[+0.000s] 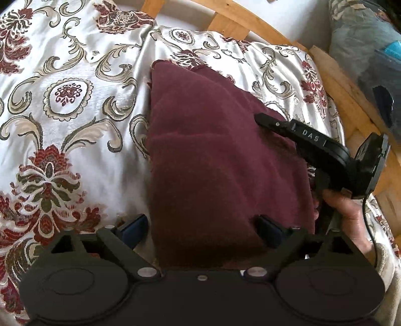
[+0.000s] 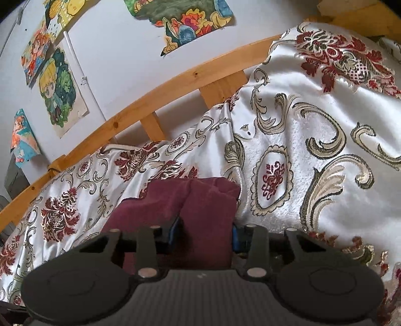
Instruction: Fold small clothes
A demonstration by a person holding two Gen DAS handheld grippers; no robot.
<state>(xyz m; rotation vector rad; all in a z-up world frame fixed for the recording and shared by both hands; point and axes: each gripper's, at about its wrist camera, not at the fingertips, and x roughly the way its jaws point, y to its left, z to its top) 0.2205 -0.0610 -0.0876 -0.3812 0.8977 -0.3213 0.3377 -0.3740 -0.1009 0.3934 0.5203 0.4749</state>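
Observation:
A maroon garment (image 1: 220, 155) lies folded on the patterned bedspread (image 1: 75, 105). My left gripper (image 1: 201, 227) stands open over its near edge; the left finger (image 1: 135, 225) rests off the cloth on the bedspread, the right finger (image 1: 269, 225) on the cloth. In the left wrist view my right gripper (image 1: 263, 120) reaches in from the right onto the garment's right edge, held by a hand (image 1: 351, 213). In the right wrist view the right gripper (image 2: 206, 233) has a raised fold of the maroon garment (image 2: 208, 208) between its blue pads (image 2: 175, 230), which press on it from both sides.
A wooden bed rail (image 2: 160, 85) runs behind the bedspread (image 2: 313, 140), with drawings (image 2: 61, 87) on the wall above. In the left wrist view the rail (image 1: 250, 22) curves along the far side, and a dark bundle (image 1: 371, 50) sits at the top right.

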